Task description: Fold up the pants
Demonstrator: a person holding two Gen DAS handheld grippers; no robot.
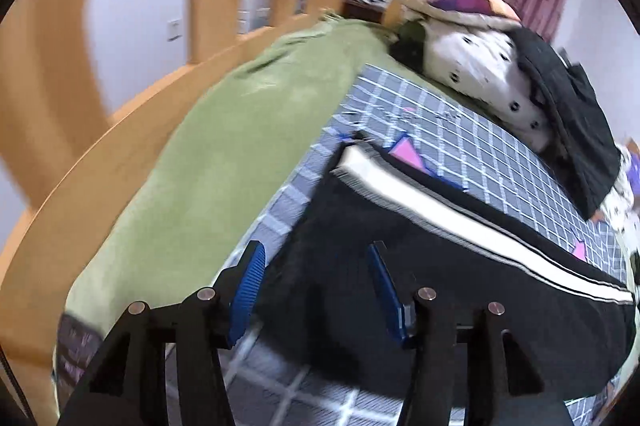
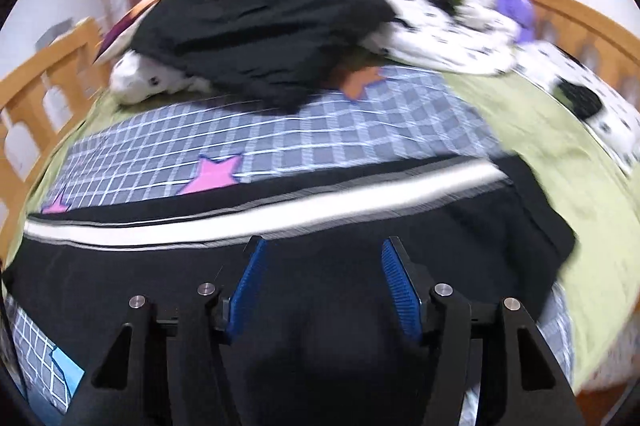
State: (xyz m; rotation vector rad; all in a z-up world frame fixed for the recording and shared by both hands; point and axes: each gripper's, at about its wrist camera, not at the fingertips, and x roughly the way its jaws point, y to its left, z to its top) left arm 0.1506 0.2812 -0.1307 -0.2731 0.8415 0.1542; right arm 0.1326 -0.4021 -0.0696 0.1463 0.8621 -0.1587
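1. Left gripper point(image 1: 316, 286) is spread wide, blue pads apart, nothing between them. It hangs over the near edge of the pants point(image 1: 400, 266), at the end where the white stripe point(image 1: 420, 202) stops short.
2. Right gripper point(image 2: 322, 286) is just as wide, also empty, sitting squarely over black cloth with pants point(image 2: 300, 266) running off to both sides of it.
3. Here's the one that matters: the pants lie flat on the checked sheet point(image 2: 280, 130), long axis running side to side across both views, stripe point(image 2: 240, 222) along the far edge. Each gripper faces across that length, not along it.
4. Left looks nearer one end, right nearer the middle or the other end; which end is the waist I can't tell through the blur.
5. My read: no grasp yet, and the fold turns on each gripper pinching the near edge.
6. Beyond, a heap of clothes point(image 2: 260, 26) sits well apart on the green blanket point(image 1: 180, 166), with the wooden rail point(image 2: 40, 86) around it.
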